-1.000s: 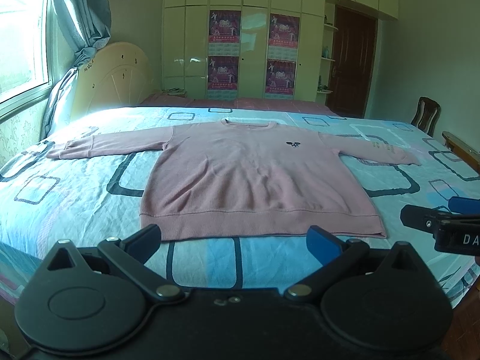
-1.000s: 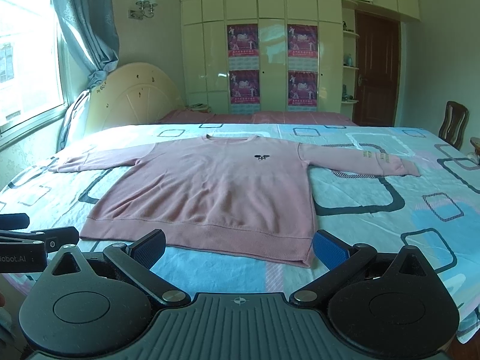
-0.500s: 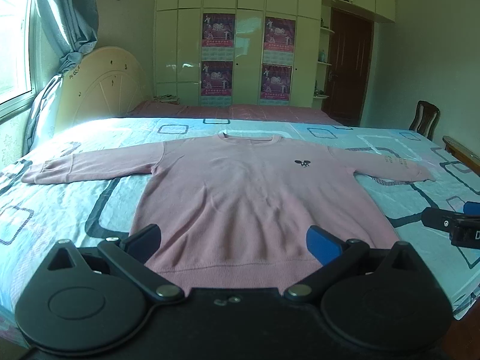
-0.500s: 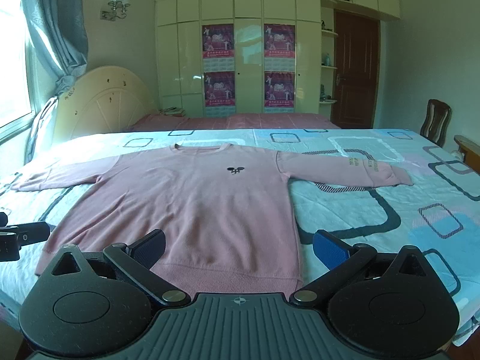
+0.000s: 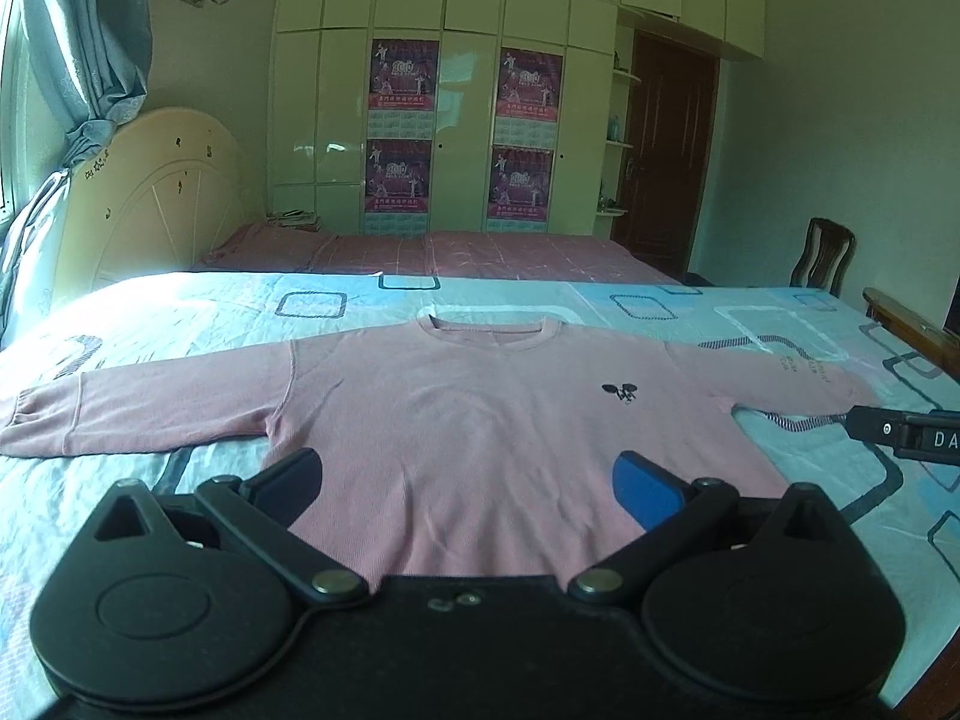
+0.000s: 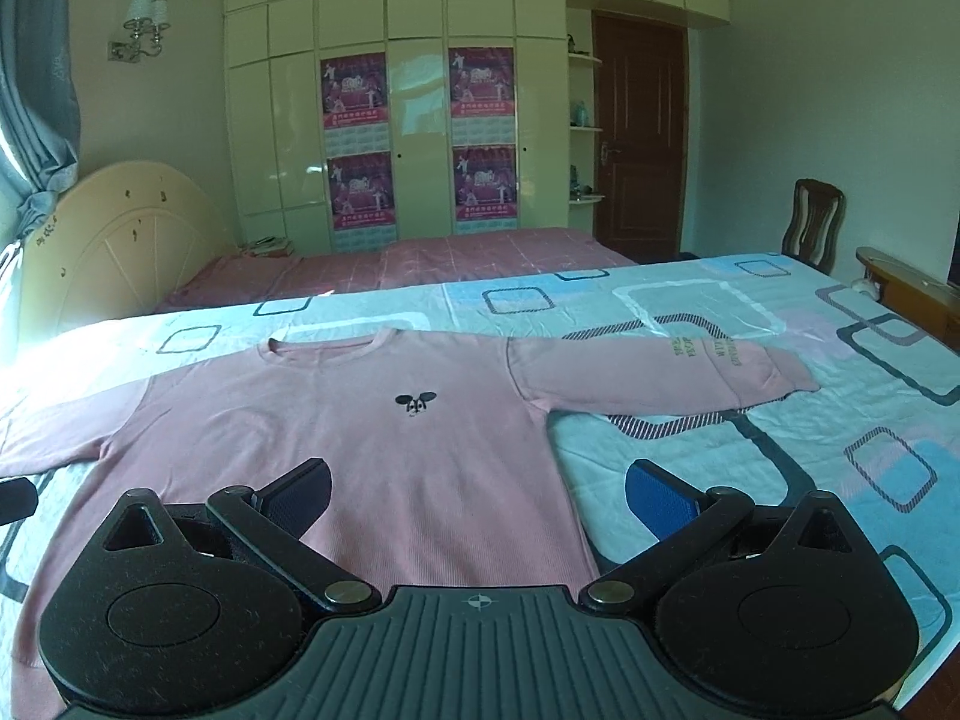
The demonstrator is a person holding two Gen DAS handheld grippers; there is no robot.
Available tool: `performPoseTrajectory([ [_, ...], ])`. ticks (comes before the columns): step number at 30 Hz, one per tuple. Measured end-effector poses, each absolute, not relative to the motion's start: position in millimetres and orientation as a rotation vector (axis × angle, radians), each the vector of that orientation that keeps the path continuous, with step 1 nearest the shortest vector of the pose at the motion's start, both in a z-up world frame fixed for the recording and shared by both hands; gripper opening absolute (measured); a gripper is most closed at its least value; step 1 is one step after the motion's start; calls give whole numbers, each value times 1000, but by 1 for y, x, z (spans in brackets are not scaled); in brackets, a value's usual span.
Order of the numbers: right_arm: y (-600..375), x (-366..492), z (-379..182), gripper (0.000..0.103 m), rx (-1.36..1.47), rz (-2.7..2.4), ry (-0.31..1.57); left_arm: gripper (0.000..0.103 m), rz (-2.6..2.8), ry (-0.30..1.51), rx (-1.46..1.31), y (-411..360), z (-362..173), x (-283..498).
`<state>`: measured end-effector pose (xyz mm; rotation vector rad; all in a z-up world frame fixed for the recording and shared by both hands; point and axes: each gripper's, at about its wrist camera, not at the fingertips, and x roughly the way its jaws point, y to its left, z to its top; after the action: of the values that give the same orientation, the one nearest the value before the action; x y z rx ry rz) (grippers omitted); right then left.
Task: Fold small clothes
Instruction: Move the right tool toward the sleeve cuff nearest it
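Note:
A pink long-sleeved sweater [image 5: 480, 420] lies flat and face up on the bed, both sleeves spread out sideways; it also shows in the right wrist view [image 6: 372, 456]. A small dark emblem [image 6: 415, 402] sits on its chest. My left gripper [image 5: 468, 483] is open and empty above the sweater's lower body. My right gripper [image 6: 477, 495] is open and empty above the sweater's right side, near the right sleeve [image 6: 666, 369]. The right gripper's tip shows at the right edge of the left wrist view [image 5: 906, 435].
The bed has a light blue sheet [image 6: 780, 450] with square patterns and a cream headboard [image 5: 150, 198] at the left. A second bed with a pink cover [image 5: 432, 252], a wardrobe with posters [image 5: 462, 132], a door [image 6: 639, 138] and a wooden chair [image 6: 813, 222] stand behind.
Both grippers have moved forward over the bed, from before the sweater's hem to above its body. The sweater has not moved. Both grippers stay open.

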<state>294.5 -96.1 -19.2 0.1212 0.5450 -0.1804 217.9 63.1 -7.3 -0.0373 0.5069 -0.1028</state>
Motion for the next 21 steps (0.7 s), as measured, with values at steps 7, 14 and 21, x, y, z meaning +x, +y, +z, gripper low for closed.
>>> performPoseTrajectory([
  [7,-126,326,-23,103,110,-243,552,102,-155,462,-110,50,-11,254],
  [14,-201,367,-37,103,183,-293,527,102,-142,539,-38,7,-23,308],
  [21,-311,415,-59,103,265,-400,535,102,-137,641,44,-54,-43,369],
])
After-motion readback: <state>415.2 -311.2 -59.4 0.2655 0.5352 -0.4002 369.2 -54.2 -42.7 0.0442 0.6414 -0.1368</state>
